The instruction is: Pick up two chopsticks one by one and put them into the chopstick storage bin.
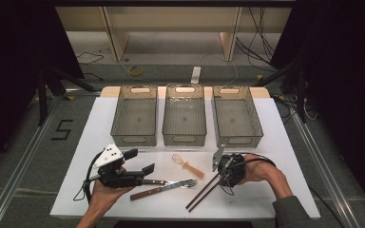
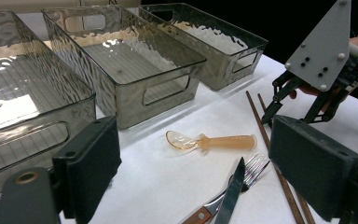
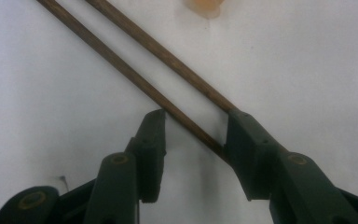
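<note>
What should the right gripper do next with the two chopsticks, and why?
Probably close the right gripper a little more. Its jaws straddle the ends of the chopsticks on the white table, and a gap remains beside one jaw, so the pair does not look gripped yet. Lifting now would likely leave them behind.

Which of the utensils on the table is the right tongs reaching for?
The pair of brown chopsticks: the right tongs straddle their upper ends, while spoon, fork and knife lie apart to the left.

Three clear bins (image 1: pixel 184 116) in a far row; spoon (image 1: pixel 187 165) centre; knife (image 1: pixel 148 182) and fork (image 1: pixel 164 188) near-left on white table (image 1: pixel 275 128).
</note>
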Demonstrator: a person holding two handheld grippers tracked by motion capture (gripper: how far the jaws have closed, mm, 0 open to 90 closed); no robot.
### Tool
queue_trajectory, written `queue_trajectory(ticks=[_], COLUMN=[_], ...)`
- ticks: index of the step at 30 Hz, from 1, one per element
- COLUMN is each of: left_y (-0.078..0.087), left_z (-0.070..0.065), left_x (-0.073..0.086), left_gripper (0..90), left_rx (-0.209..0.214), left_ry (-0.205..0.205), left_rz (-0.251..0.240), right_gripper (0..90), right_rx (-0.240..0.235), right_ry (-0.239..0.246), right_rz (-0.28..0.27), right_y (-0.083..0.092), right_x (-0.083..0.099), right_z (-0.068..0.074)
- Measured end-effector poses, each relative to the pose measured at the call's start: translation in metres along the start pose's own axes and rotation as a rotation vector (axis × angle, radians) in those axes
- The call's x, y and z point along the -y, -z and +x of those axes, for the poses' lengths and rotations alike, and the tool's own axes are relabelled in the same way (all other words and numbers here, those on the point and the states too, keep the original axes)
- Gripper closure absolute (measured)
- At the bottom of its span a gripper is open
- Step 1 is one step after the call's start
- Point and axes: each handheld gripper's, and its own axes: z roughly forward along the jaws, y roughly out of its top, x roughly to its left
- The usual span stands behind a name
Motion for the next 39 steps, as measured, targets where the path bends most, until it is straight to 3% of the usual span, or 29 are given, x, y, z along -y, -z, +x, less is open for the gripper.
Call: queue_trajectory(ticks=[5,14,17,39], left_y=[0.0,0.0,0.001,0.0], left_z=[0.0,0.0,0.0,0.0], left_x=[0.0,0.0,0.0,0.0], left_gripper=[15.8,15.8,15.8,15.8], left_rx=[-0.002,-0.004,-0.005,-0.004], left_ry=[-0.002,-0.005,-0.004,-0.005], left_rz=[0.001,-0.001,-0.002,0.001], right_gripper=[64.8,75.0,76.7,85.9], right_rx=[-0.011,-0.004,-0.011,-0.021], right_ry=[0.016,0.082,0.1,0.189], right_rz=[0.041,0.055,0.088,0.117], right_y=[0.002,0.002,0.003,0.003], right_x=[-0.002,-0.003,-0.004,-0.004], right_z=[0.005,0.016,0.019,0.03])
